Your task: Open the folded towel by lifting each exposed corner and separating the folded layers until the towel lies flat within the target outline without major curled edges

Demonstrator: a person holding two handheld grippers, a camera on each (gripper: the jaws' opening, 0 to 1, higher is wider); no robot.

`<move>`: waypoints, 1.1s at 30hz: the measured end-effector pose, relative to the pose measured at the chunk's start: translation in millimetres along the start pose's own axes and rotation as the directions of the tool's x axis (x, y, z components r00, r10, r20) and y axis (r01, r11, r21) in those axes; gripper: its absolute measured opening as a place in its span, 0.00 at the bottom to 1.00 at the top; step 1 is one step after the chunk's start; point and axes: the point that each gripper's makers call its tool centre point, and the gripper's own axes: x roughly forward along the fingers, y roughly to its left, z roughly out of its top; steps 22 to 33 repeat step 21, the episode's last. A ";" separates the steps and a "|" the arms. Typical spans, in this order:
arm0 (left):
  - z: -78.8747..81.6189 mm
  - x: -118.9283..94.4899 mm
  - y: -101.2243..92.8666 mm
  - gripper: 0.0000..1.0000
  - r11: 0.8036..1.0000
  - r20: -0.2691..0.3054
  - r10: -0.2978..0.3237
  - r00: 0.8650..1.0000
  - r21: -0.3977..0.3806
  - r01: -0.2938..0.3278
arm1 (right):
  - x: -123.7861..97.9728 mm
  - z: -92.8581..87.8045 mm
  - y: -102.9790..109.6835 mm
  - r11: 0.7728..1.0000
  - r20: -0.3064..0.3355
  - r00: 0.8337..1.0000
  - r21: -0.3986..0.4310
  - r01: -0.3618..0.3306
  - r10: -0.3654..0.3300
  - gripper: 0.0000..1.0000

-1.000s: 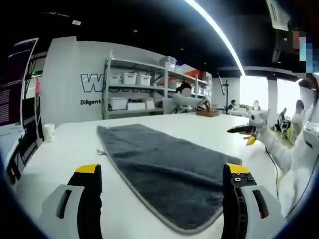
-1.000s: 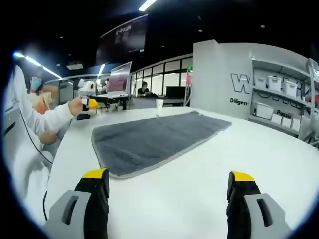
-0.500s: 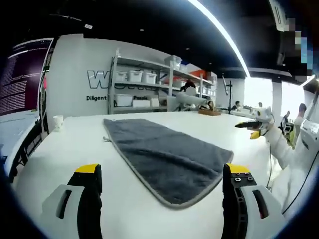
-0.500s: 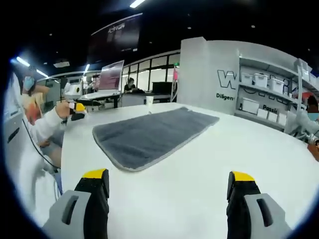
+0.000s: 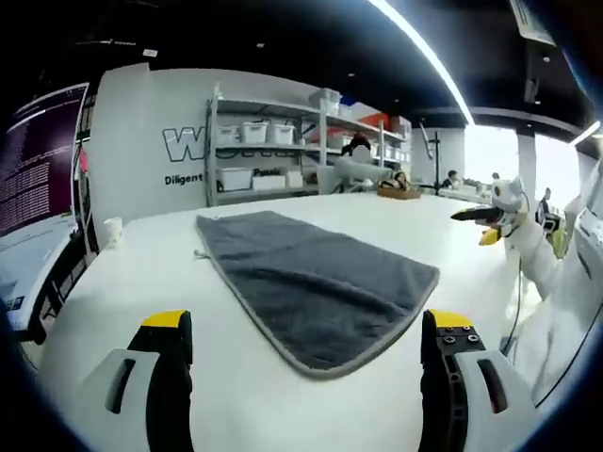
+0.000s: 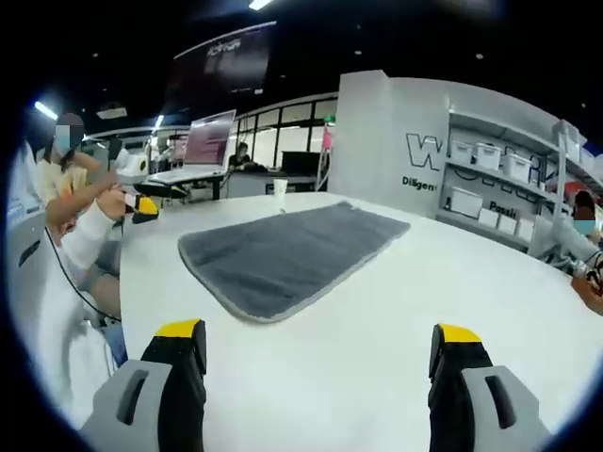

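Left gripper view gives us our left gripper (image 5: 301,377) with its jaws spread wide and holding nothing, raised above the white tabletop (image 5: 141,282) short of the grey towel (image 5: 311,287), which lies folded in a long strip from near us toward the far edge, while the right gripper (image 5: 485,221) hovers off to the right. Right gripper view shows that gripper's (image 6: 320,381) yellow-tipped jaws likewise wide apart and empty over bare tabletop (image 6: 396,311), the towel (image 6: 283,254) lying ahead and left, and the left gripper (image 6: 141,202) by the left edge.

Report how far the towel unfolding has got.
Done: nothing visible; the grey towel lies folded on the white table. In hand: nothing; the left gripper and right gripper are open, short of it. Left: lift the corners and spread it flat.
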 end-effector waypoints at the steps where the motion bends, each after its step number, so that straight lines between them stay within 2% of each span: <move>1: 1.0 -0.3 0.3 0.99 1.000 0.004 0.002 1.000 0.004 -0.002 | 0.7 -0.4 2.2 1.000 -0.006 1.000 -0.008 -0.003 0.003 0.99; 9: -4.7 -2.2 -0.9 0.99 0.999 -0.033 0.005 0.999 0.038 -0.003 | 0.2 -0.3 8.2 1.000 -0.022 1.000 -0.029 -0.011 0.011 0.99; 33: -1.1 -3.7 -2.7 0.99 0.999 -0.026 0.005 1.000 0.052 -0.003 | 0.4 -1.9 16.2 0.998 -0.028 0.999 -0.055 -0.024 0.023 0.99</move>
